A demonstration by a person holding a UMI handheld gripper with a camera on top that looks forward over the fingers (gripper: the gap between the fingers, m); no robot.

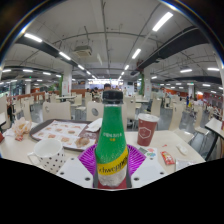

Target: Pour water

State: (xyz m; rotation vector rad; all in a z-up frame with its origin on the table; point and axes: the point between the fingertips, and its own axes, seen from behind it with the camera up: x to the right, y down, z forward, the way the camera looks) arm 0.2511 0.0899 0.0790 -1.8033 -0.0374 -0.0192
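the gripper [112, 165] is clamping the green bottle [111, 140] upright above the table's [20, 150] near edge, carrying it, and tilting over the paper cup [147, 128] is probably coming next.

The green bottle's [111, 140] base is hidden — far tables too small to tell.

Bottle [111, 140]: translucent green body, dark cap, yellow band at base. Finger pads [88, 160]: magenta. Paper cup [147, 129]: red with white print. Mug [47, 154]: white, dark speckle pattern. Table [190, 160]: white.
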